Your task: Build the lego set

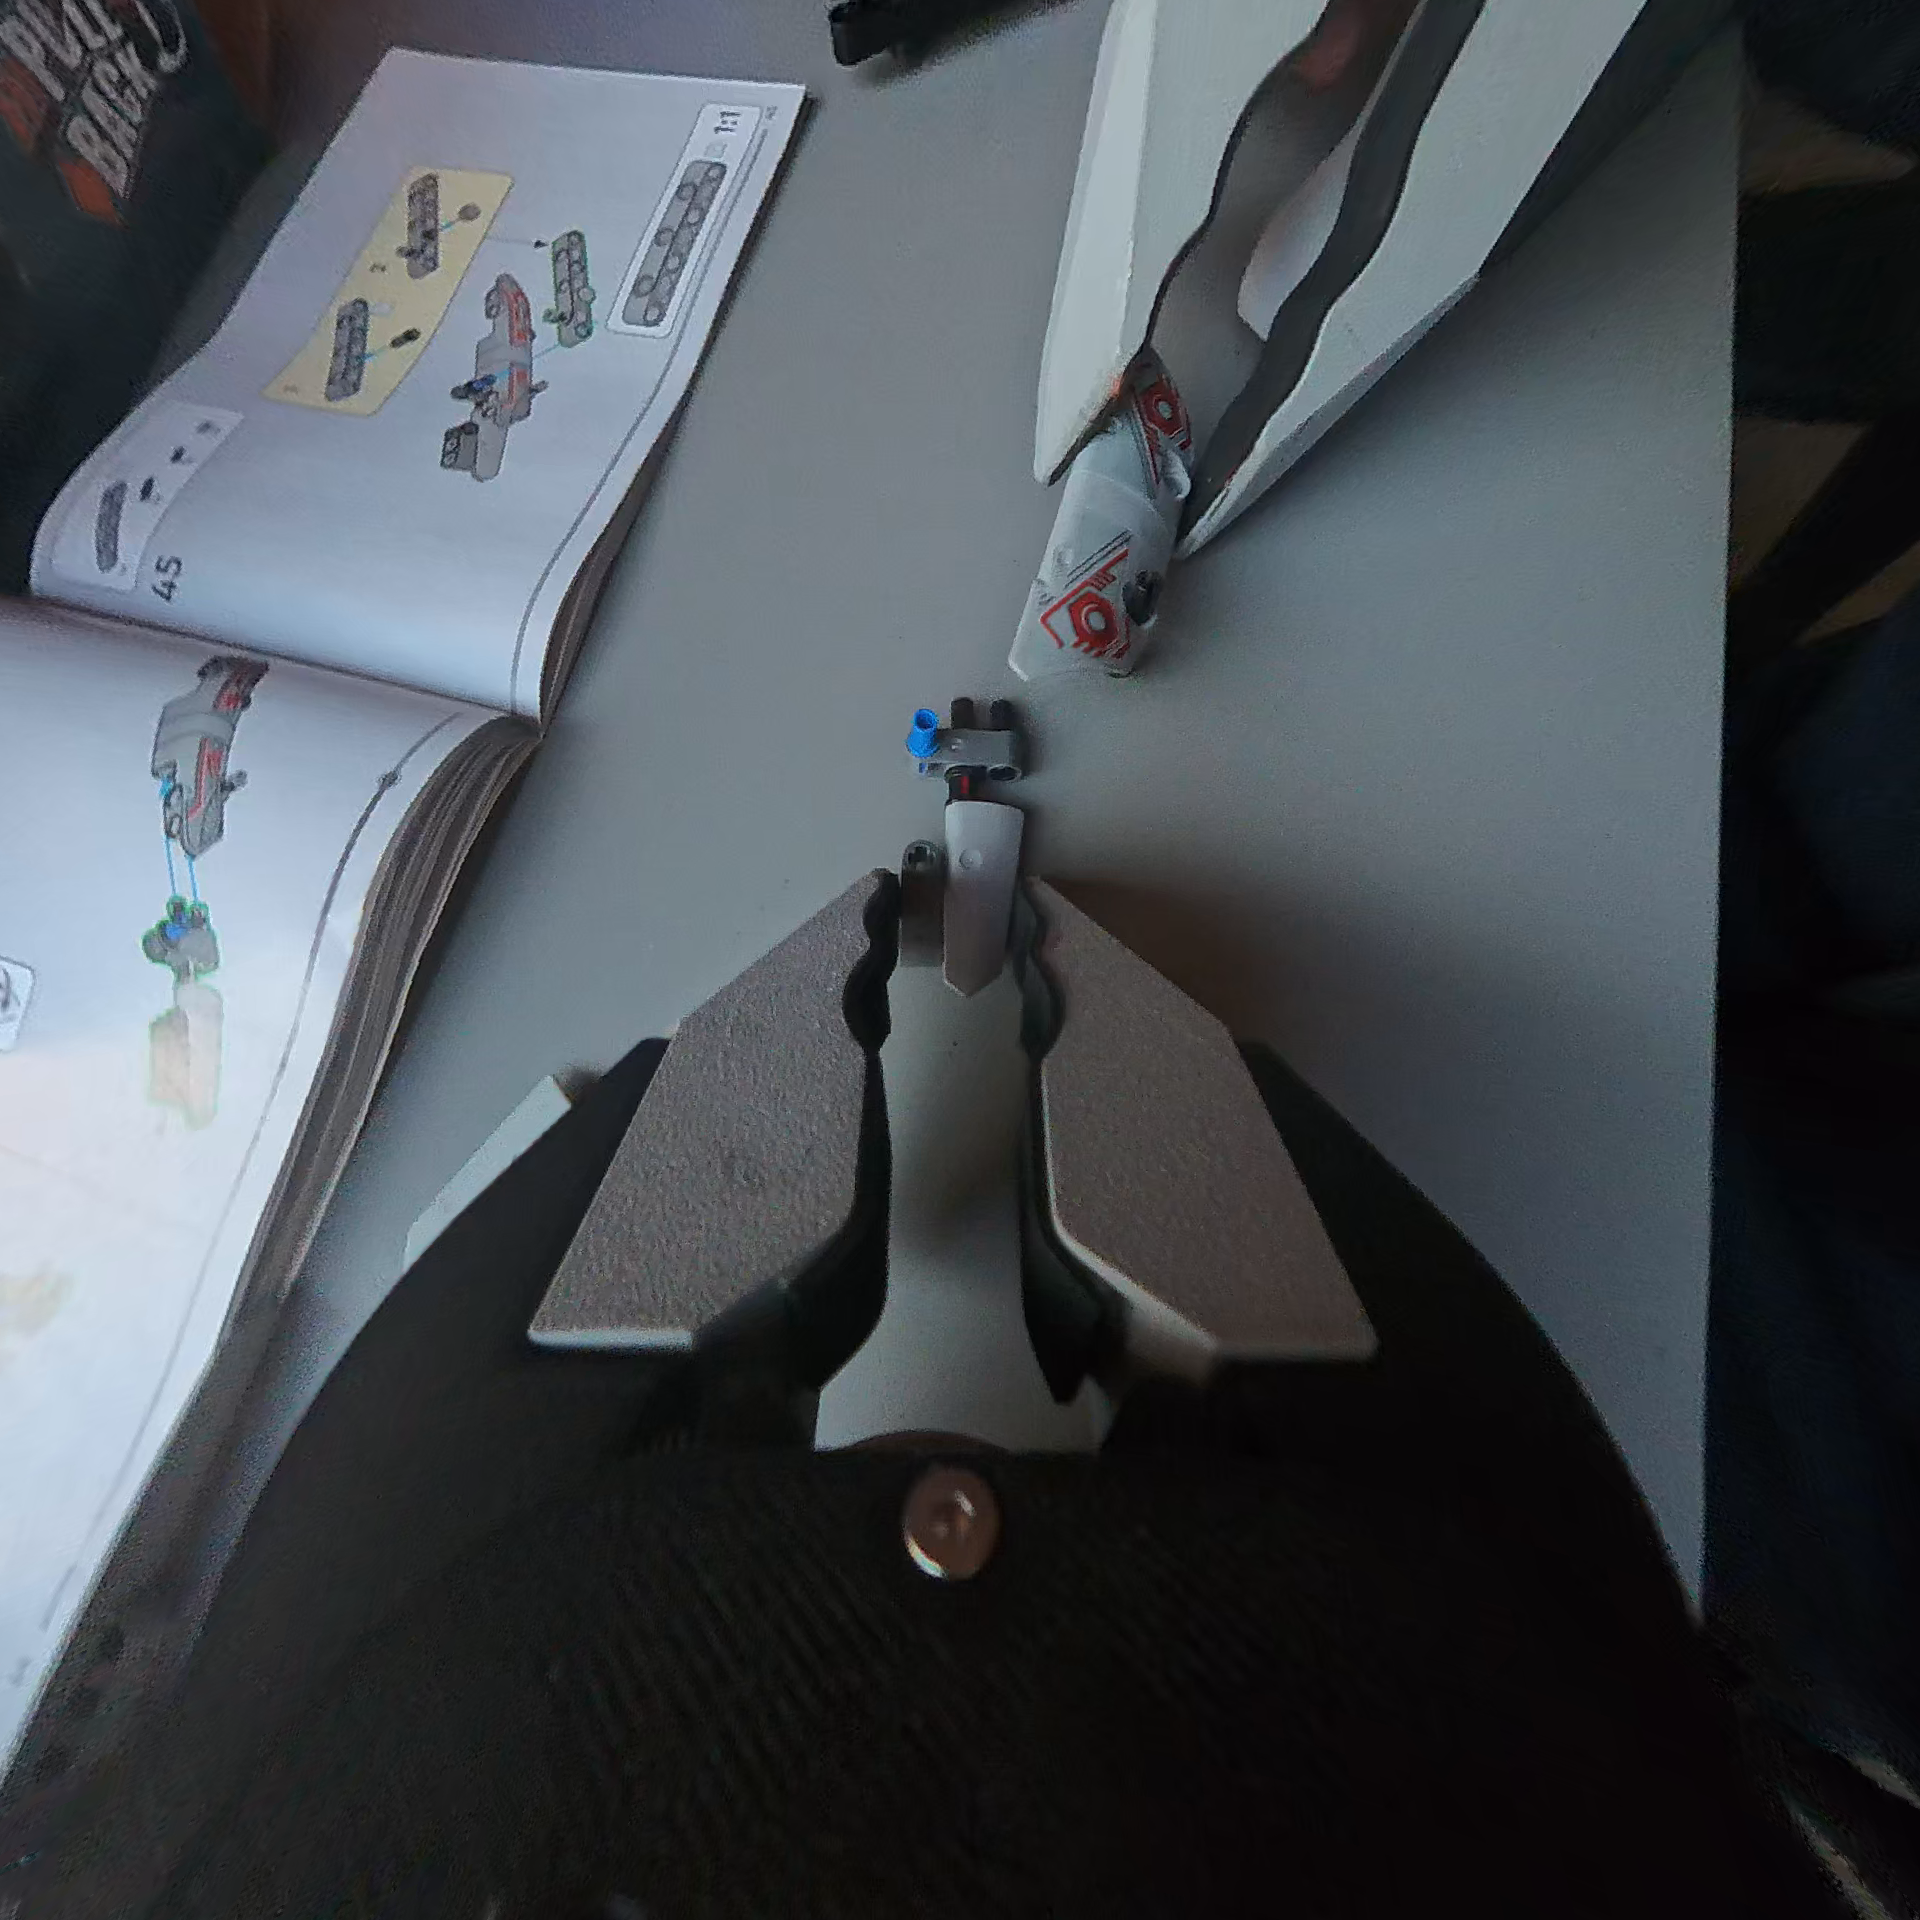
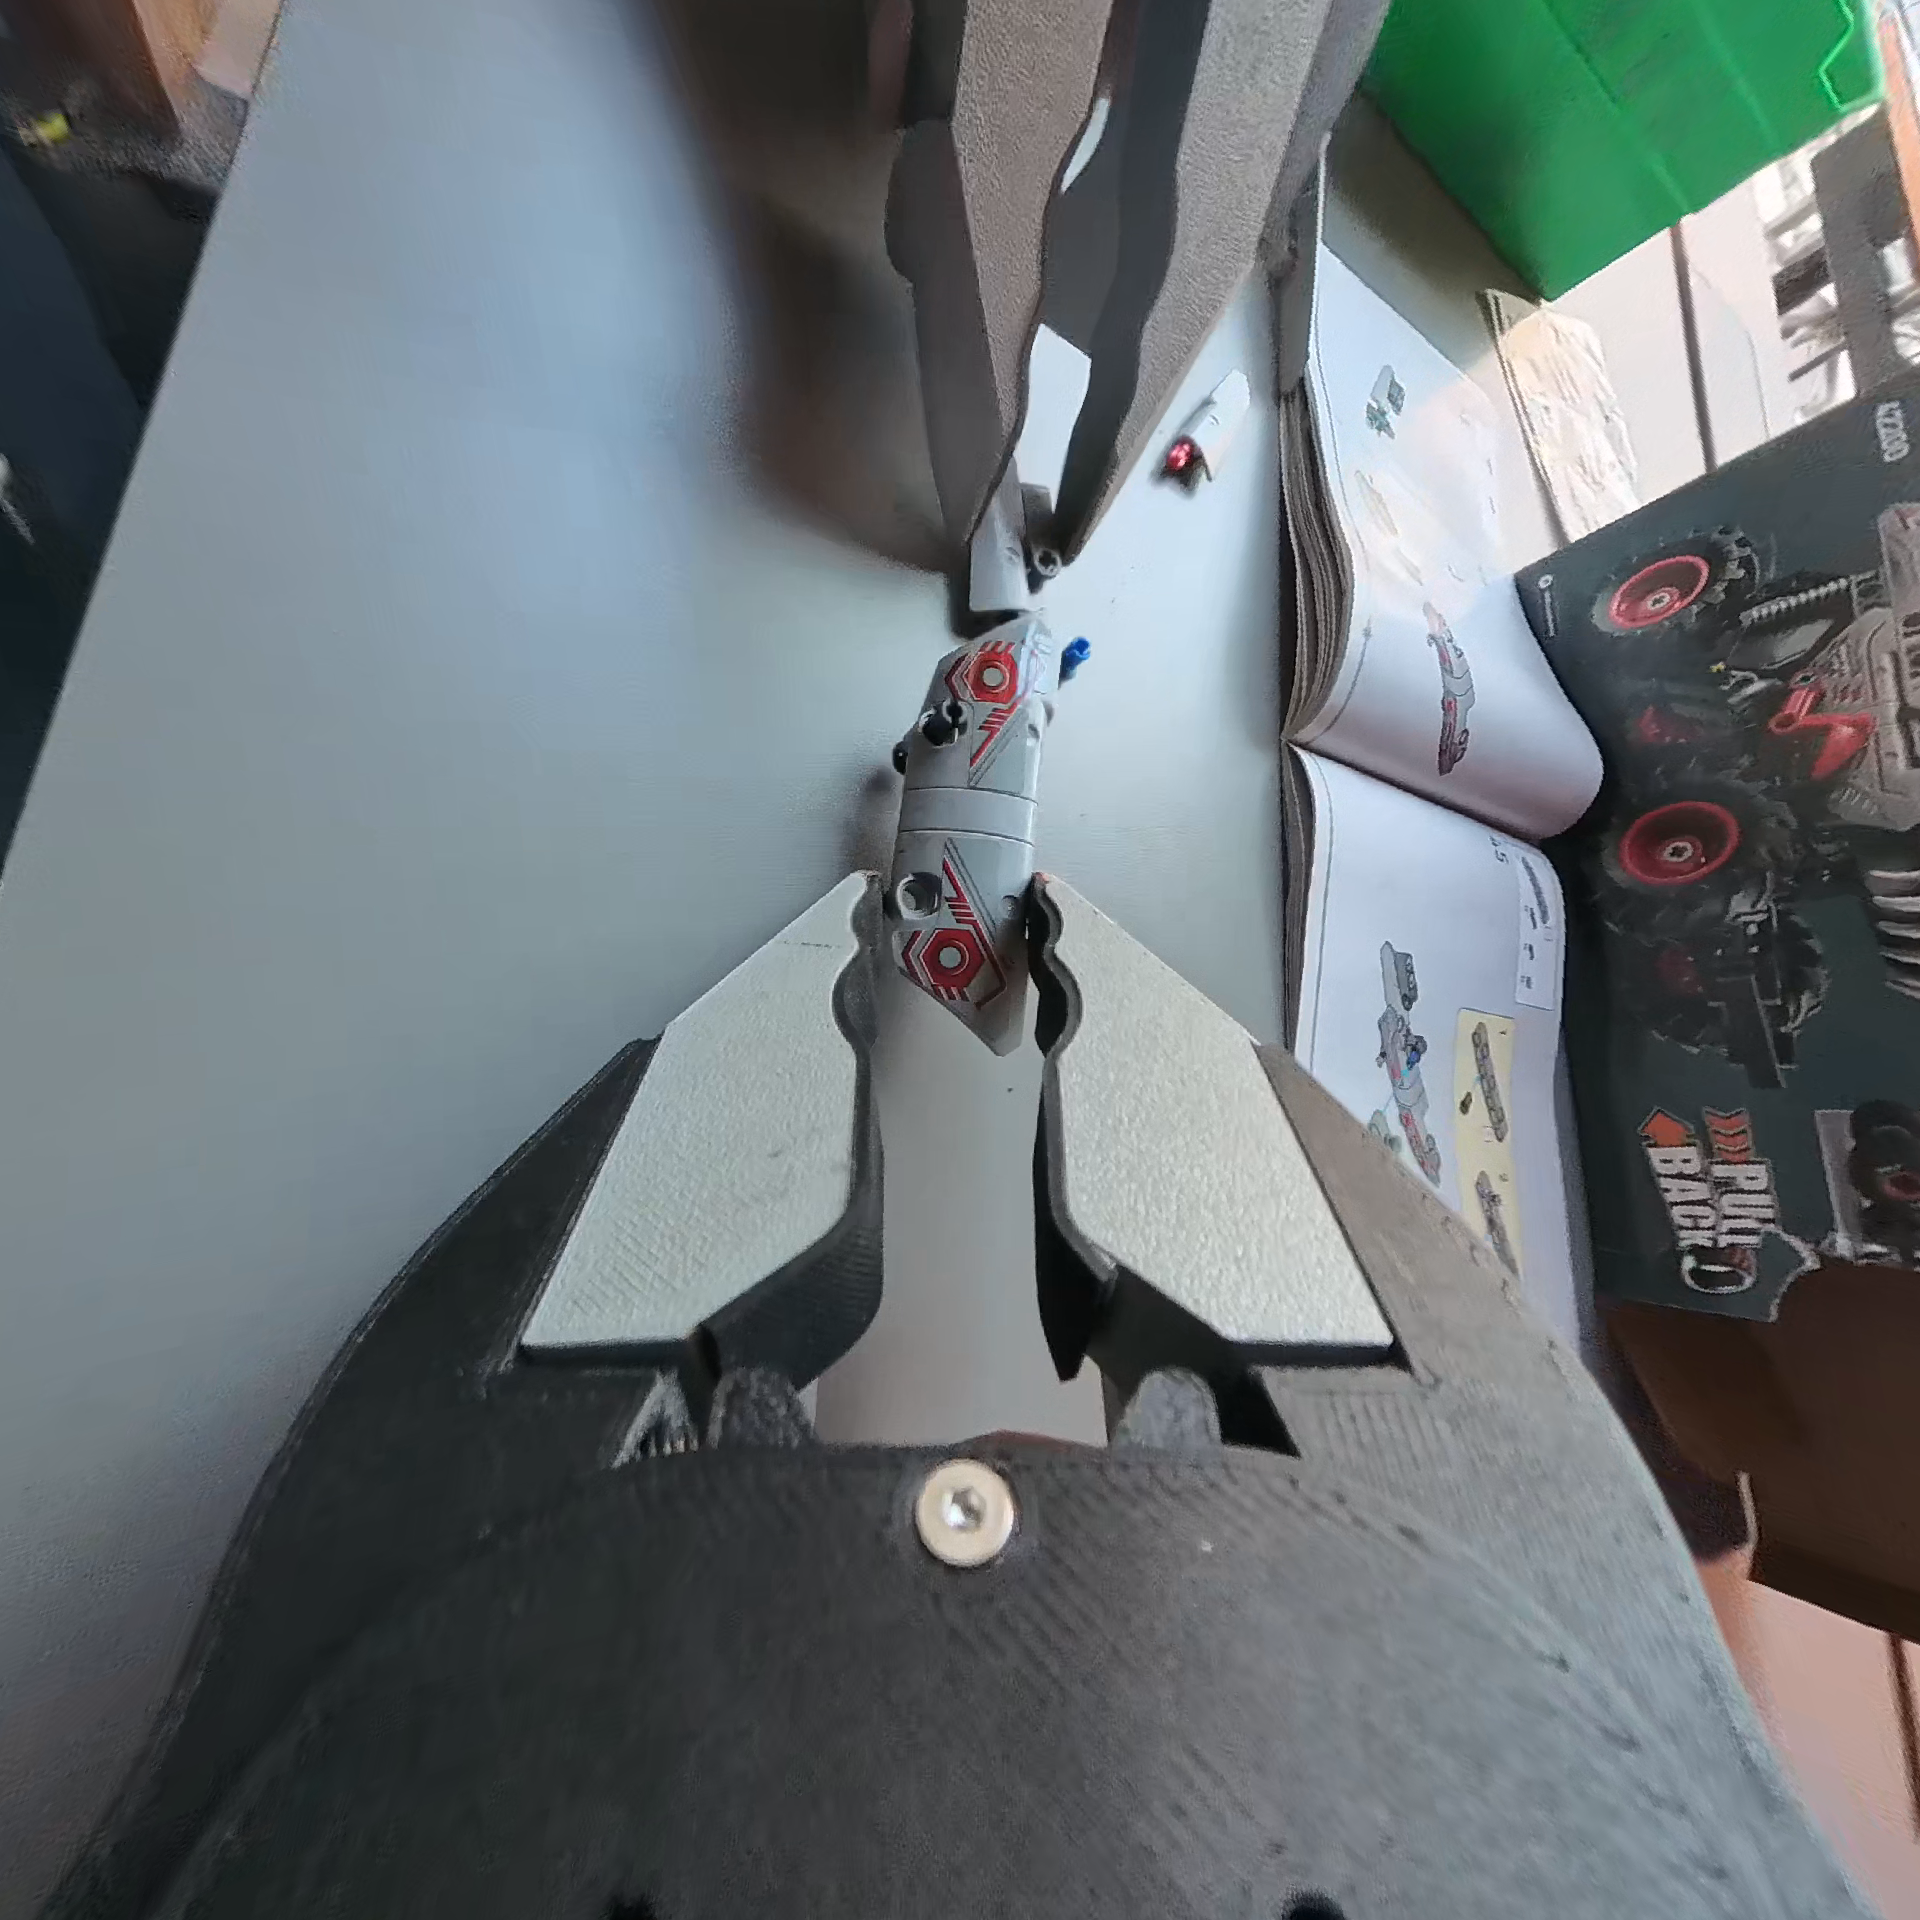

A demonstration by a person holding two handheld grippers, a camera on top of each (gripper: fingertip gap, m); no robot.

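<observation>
Gripping panels, both tongs [image 1: 961, 899] [image 2: 951, 904] near table edge [image 1: 1720, 831].

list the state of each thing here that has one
left tongs: shut on the plain grey panel assembly
plain grey panel assembly: held, blue pin end forward
right tongs: shut on the red-patterned panel piece
red-patterned panel piece: held, apart from the other assembly
instruction booklet: open, flat on table
lego box: lying flat
</observation>
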